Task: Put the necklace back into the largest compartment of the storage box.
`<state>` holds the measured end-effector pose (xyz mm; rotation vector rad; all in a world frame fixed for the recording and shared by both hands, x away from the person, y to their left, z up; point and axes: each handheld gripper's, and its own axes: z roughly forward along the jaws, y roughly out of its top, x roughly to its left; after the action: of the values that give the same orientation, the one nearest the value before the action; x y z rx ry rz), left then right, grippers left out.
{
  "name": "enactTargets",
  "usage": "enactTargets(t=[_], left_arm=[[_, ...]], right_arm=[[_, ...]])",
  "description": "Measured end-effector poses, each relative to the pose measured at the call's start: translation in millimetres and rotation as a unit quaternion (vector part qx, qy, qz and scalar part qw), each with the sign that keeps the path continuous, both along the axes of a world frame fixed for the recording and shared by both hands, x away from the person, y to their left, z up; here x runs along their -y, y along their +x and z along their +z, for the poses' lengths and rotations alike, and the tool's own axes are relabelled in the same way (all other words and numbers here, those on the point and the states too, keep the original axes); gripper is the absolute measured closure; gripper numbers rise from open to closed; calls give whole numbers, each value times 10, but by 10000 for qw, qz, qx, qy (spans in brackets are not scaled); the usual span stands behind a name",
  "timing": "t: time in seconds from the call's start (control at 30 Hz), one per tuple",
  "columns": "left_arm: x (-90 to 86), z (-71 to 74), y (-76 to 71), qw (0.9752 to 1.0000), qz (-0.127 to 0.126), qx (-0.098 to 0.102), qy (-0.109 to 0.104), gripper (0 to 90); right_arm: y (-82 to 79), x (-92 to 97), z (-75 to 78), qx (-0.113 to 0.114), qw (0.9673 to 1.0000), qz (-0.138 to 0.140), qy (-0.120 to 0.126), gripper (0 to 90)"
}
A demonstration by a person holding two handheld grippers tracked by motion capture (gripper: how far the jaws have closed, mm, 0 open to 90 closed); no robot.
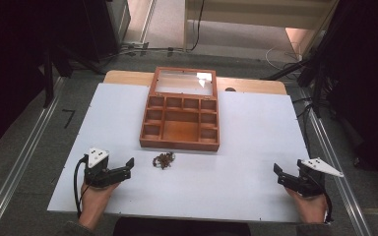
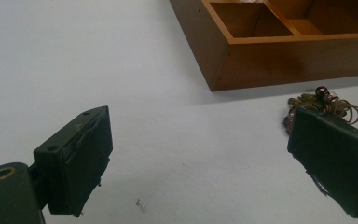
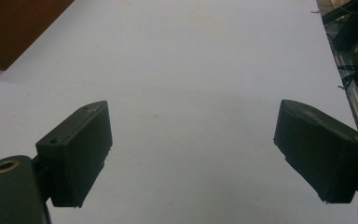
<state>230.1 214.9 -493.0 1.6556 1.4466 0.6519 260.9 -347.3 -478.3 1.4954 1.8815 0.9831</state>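
Seen from above: a white table top (image 1: 256, 162), flat and matte, with a strip of pale wood showing along its far edge. Near the middle, an open wooden box (image 1: 179, 129), reddish-brown and smooth, split by thin wooden walls into small square compartments around one larger central one. Hinged behind the box and lying flat, a lid (image 1: 184, 81) with a glossy pane catching a patch of light.

Just in front of the box's near wall, slightly left of its middle and apart from it, a small tangled heap of jewellery (image 1: 163, 160): thin brownish loops of wire or cord with a few dark beads, possibly a necklace, too fine to say for sure. Nothing lying between the heap and the box.

Left of the heap and a little nearer than the box, the left gripper (image 1: 128, 166), black, held in a hand (image 1: 96, 196), jaws spread wide and holding nothing, a grey three-cornered plate on top and a black cable looping down. In the left gripper view, the same tangle (image 2: 328, 101) peeking out just past the tip of the right-hand jaw, the box corner (image 2: 279, 60) close behind it, bare white surface between the jaws.

Well to the right of the box and nearer, close to the table's right edge, the right gripper (image 1: 278, 173), likewise black, jaws wide apart and empty over plain white surface. Beyond the table, grey floor, metal rails and loose cables.
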Motion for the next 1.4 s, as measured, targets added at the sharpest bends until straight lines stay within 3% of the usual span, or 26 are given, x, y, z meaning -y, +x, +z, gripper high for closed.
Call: enactTargets(t=[1.4], left_arm=[[255,-27,109,9994,-329,-52,-14,87]], right_arm=[[8,0,-17,-39,10000,-25,-53,97]])
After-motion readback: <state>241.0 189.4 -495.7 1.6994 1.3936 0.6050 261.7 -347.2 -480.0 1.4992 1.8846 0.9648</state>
